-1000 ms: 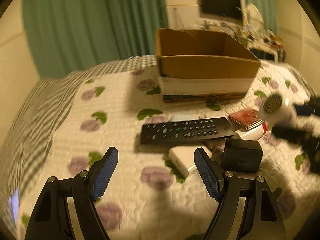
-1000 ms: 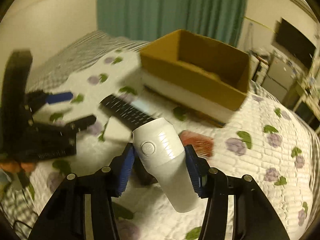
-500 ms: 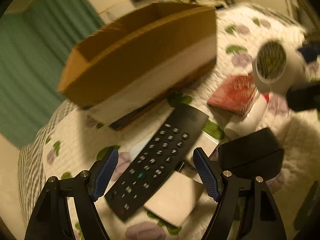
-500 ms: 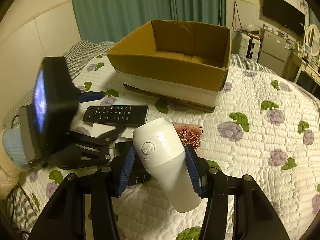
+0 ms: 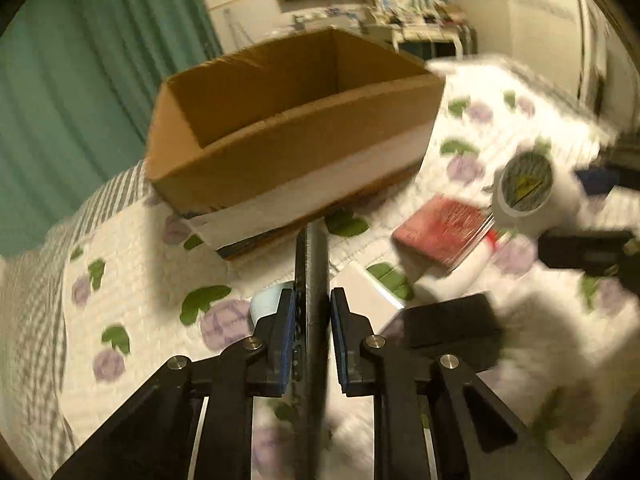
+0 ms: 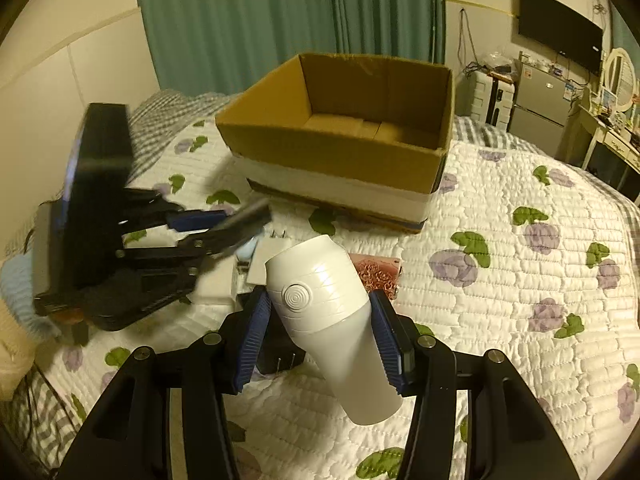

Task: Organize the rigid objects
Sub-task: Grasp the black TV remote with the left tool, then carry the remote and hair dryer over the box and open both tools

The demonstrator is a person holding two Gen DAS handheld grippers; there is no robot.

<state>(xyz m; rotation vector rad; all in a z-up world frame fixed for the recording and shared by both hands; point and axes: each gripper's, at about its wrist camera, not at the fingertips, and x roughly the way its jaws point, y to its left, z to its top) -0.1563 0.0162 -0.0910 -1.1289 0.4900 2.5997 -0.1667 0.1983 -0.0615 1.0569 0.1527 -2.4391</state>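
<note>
My left gripper (image 5: 311, 312) is shut on the black remote control (image 5: 311, 264), held edge-on above the quilt and pointing at the open cardboard box (image 5: 280, 148). It shows in the right wrist view (image 6: 224, 228) with the remote (image 6: 248, 216) lifted. My right gripper (image 6: 320, 320) is shut on a white cylindrical bottle (image 6: 320, 304), held above the bed in front of the box (image 6: 340, 152). The bottle's labelled end shows in the left wrist view (image 5: 528, 192).
On the flowered quilt (image 6: 500, 280) lie a red patterned card case (image 5: 444, 232), a black charger block (image 5: 452, 328), a white flat box (image 5: 364, 288) and a white tube (image 5: 460, 272). Green curtains hang behind; furniture and a TV stand at the right.
My left gripper closed on the remote and lifted it off the quilt, turning it edge-on. My right gripper keeps the white bottle, moved little.
</note>
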